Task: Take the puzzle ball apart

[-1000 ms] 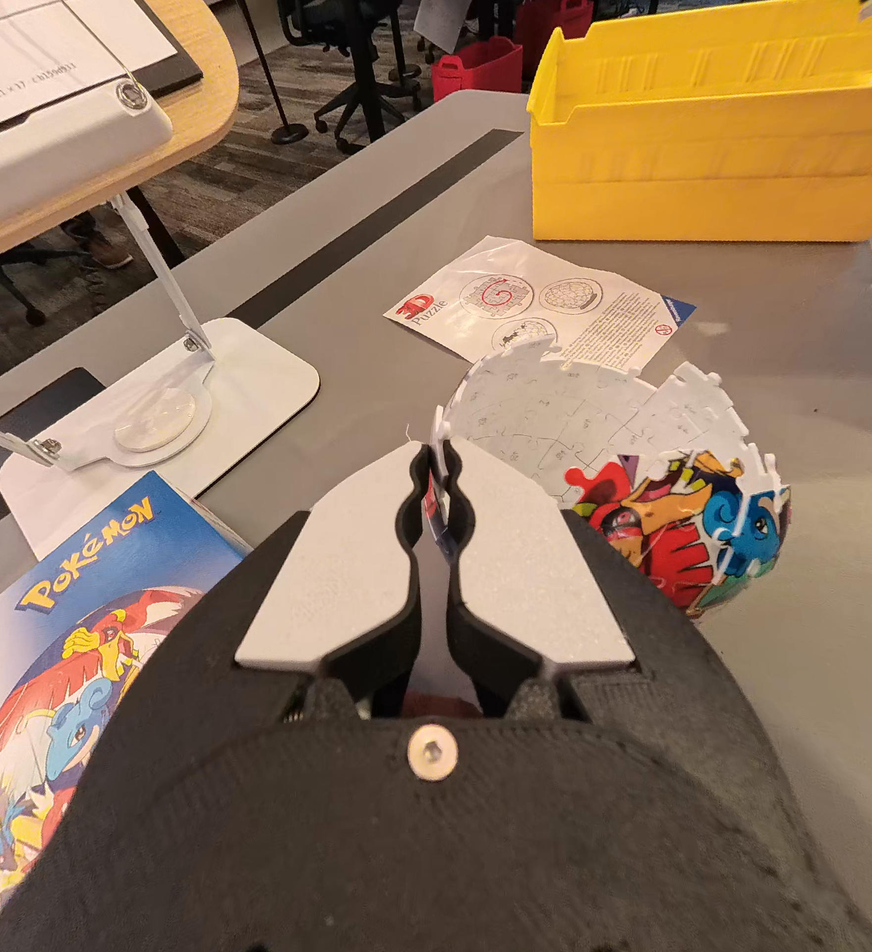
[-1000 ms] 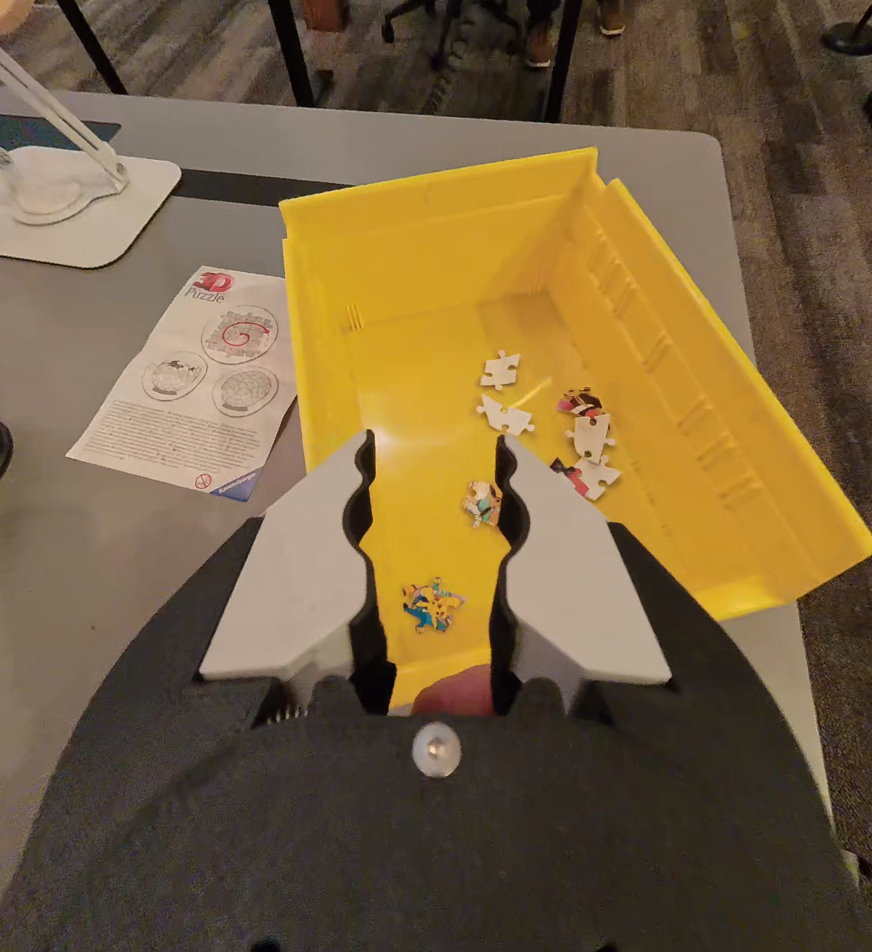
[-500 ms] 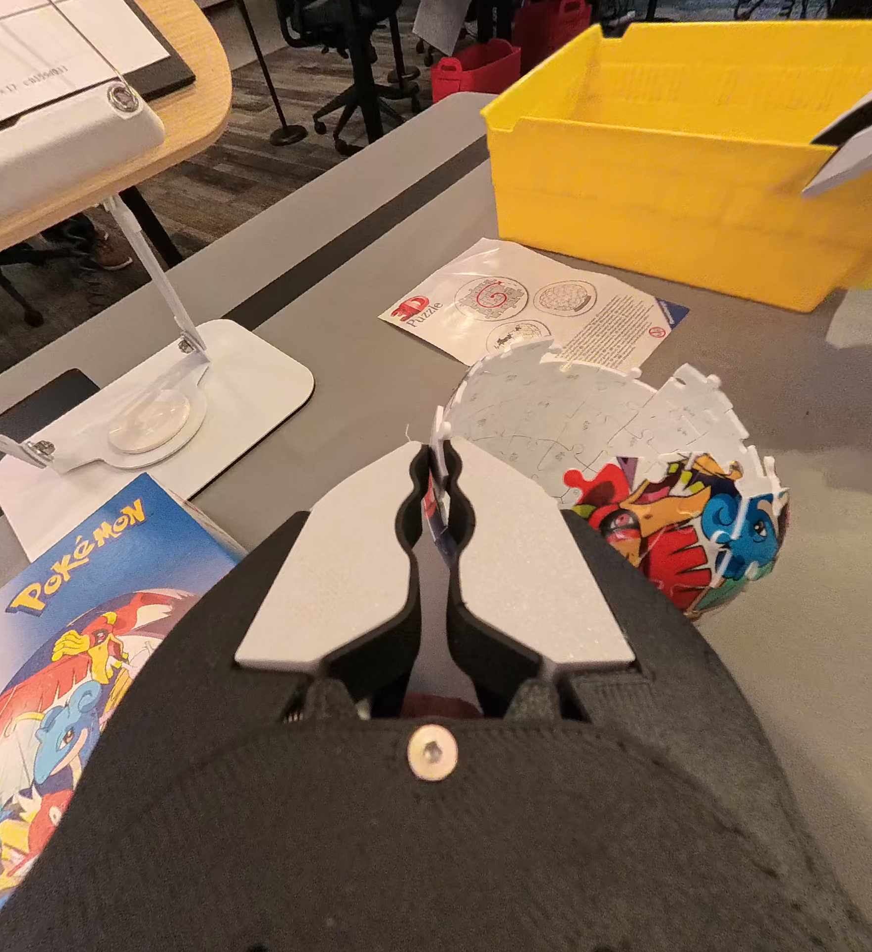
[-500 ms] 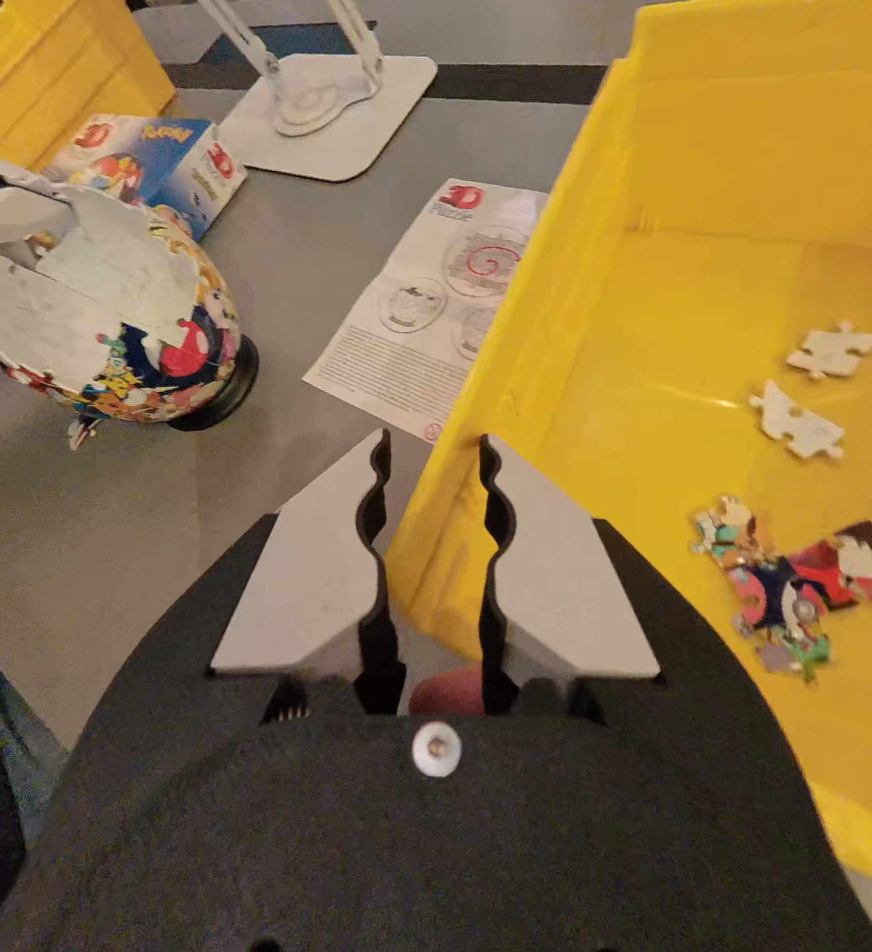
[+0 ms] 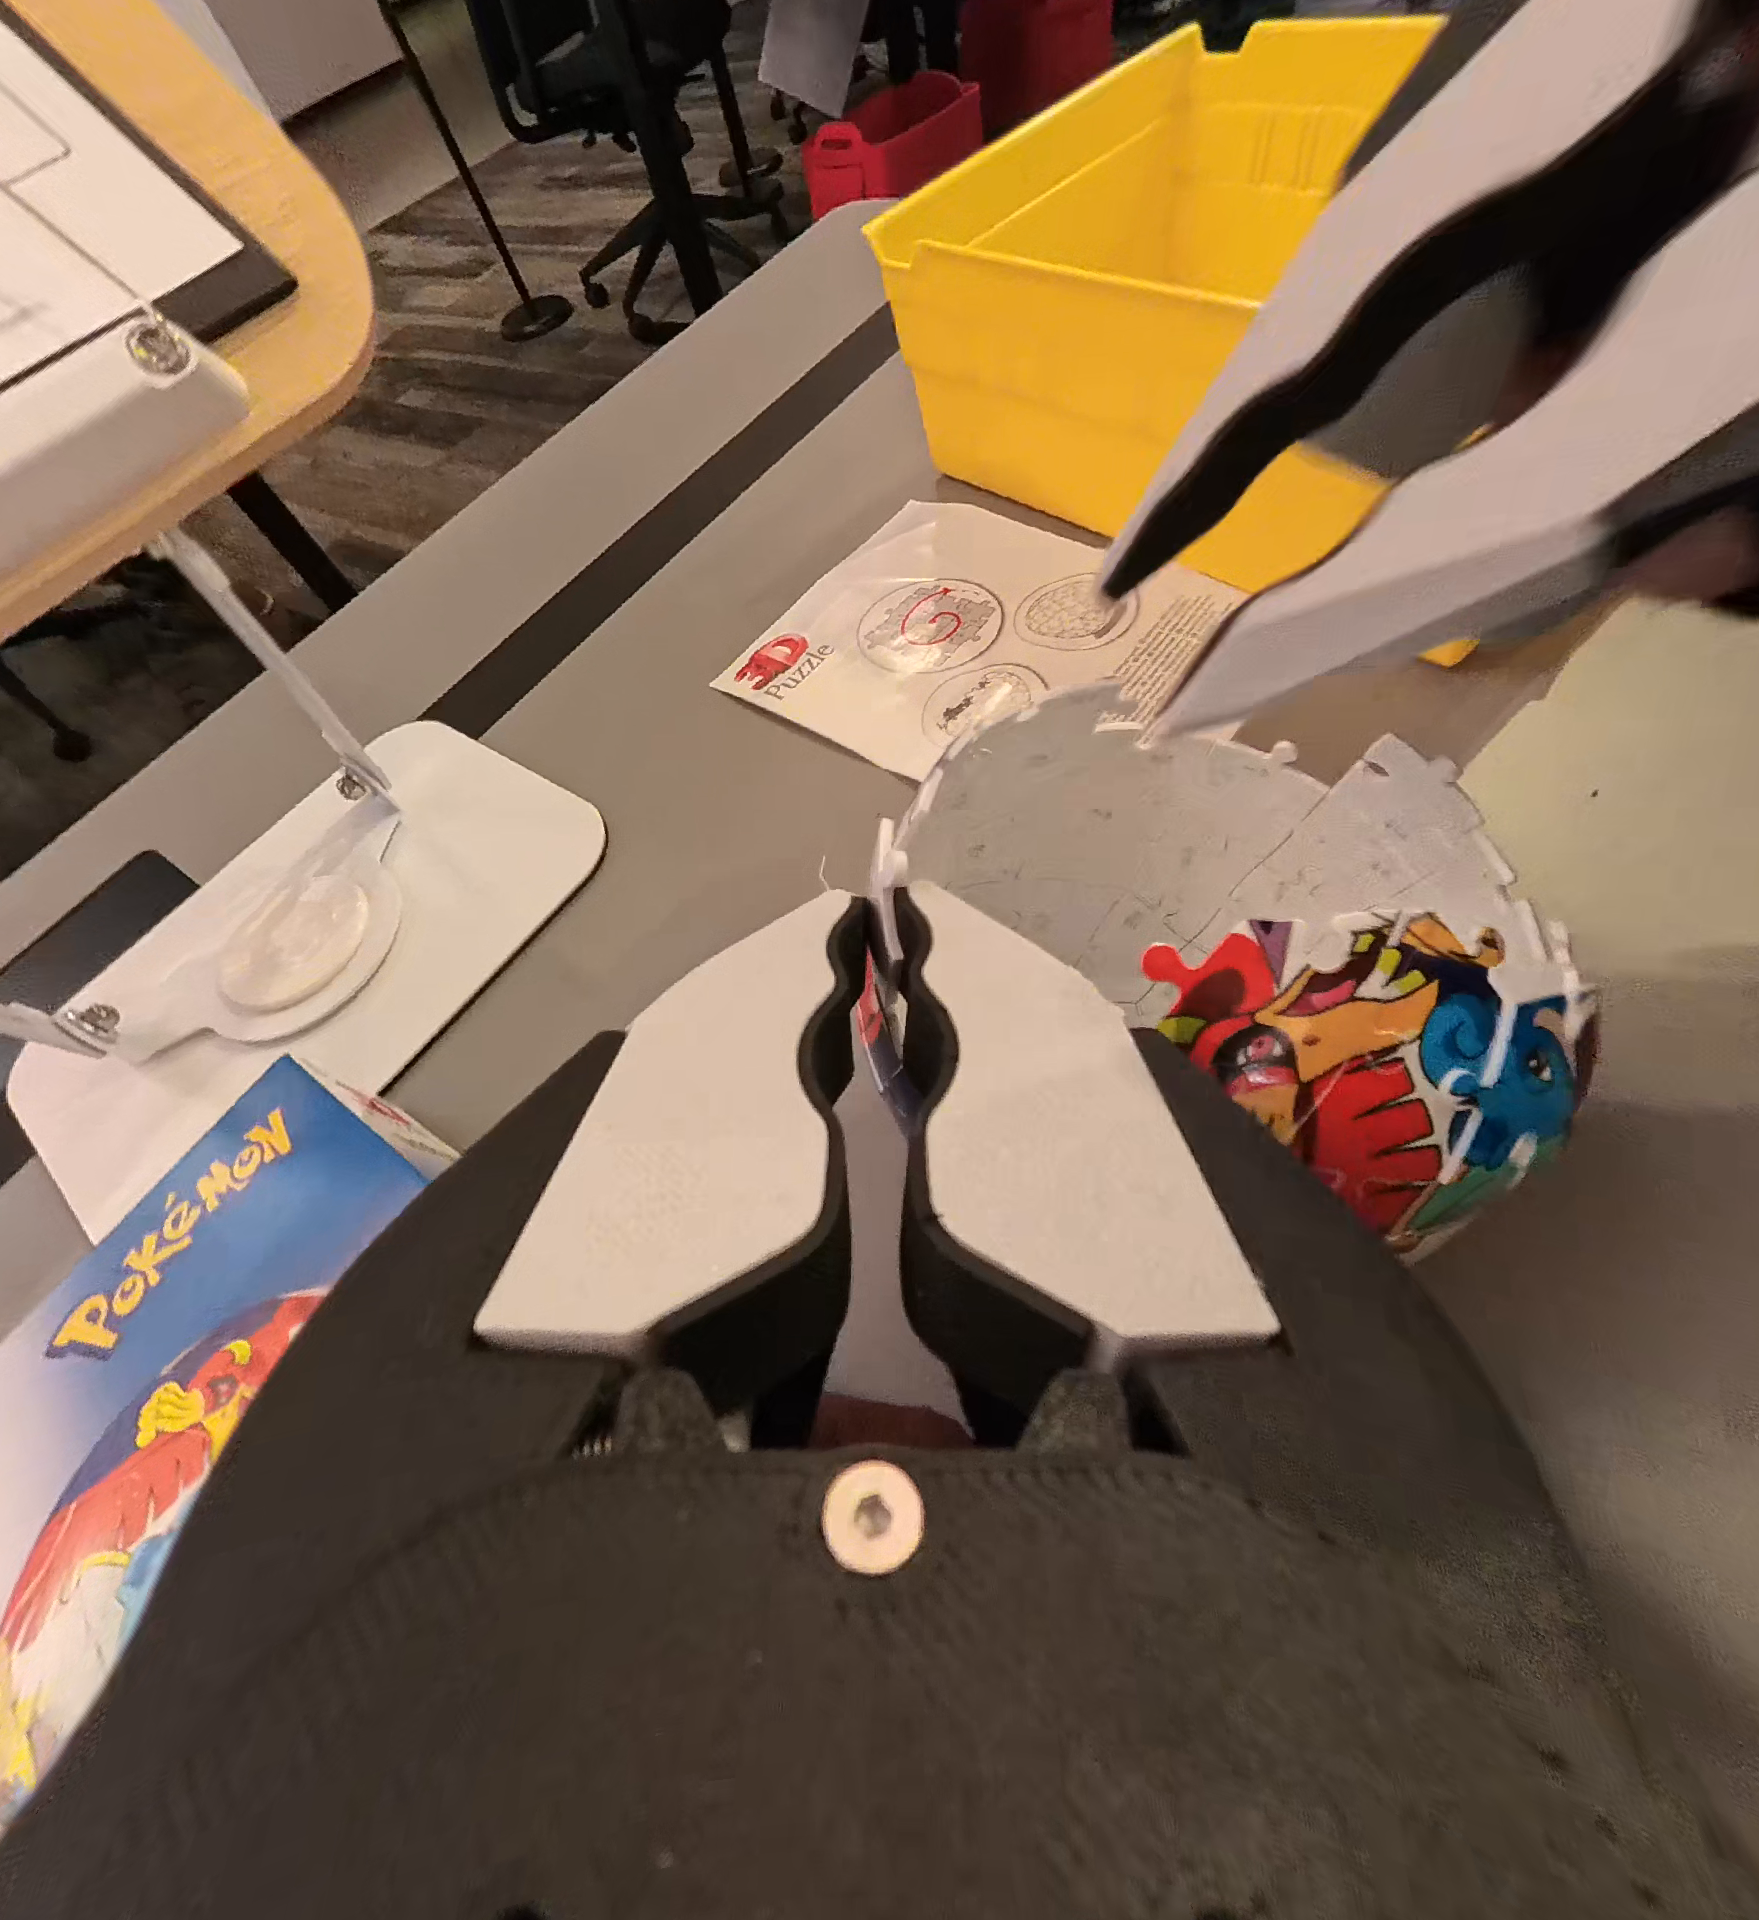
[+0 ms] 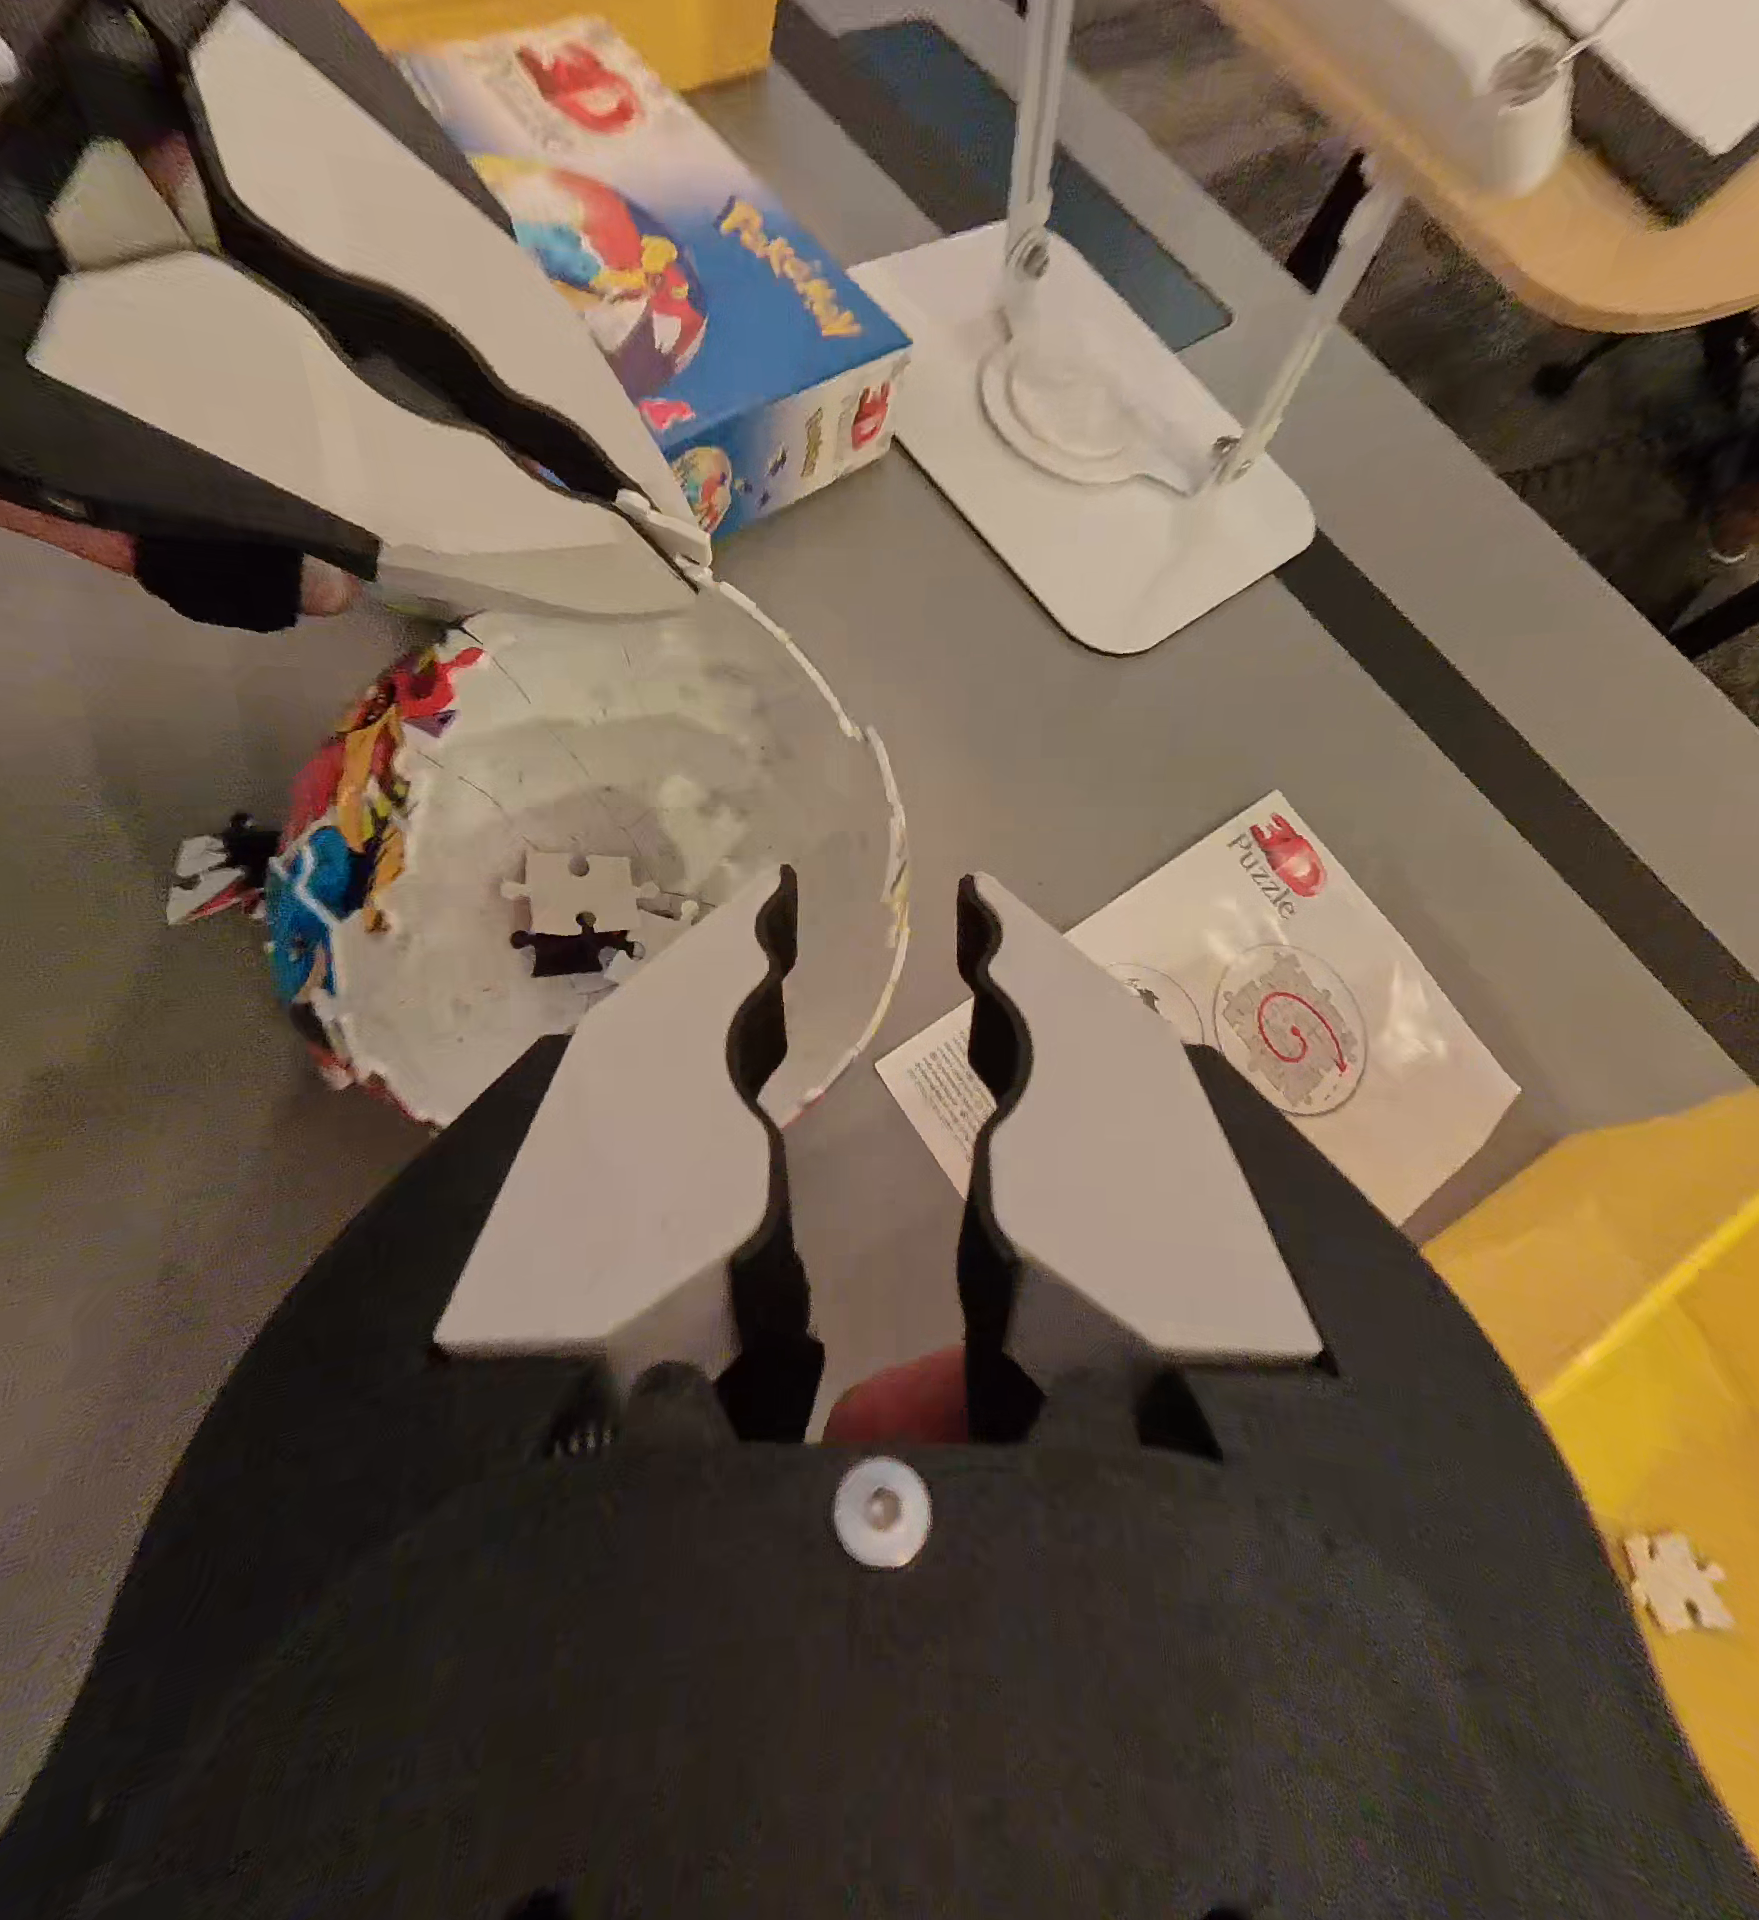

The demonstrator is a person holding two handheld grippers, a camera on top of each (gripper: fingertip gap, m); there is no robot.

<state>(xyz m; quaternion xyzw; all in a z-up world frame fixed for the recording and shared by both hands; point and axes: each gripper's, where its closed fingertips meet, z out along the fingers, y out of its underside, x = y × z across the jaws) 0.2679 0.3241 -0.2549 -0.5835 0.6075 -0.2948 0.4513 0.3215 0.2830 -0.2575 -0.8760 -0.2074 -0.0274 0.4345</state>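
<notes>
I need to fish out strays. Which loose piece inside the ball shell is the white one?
Find the half-open puzzle ball on the grey table. At the bottom of its white hollow lie loose pieces; yours is the white piece, directly above a dark piece.

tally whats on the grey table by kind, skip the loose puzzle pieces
puzzle ball, partly taken apart: 1
yellow bin: 1
instruction sheet: 1
blue puzzle box: 1
white stand base: 1
total: 5
</notes>
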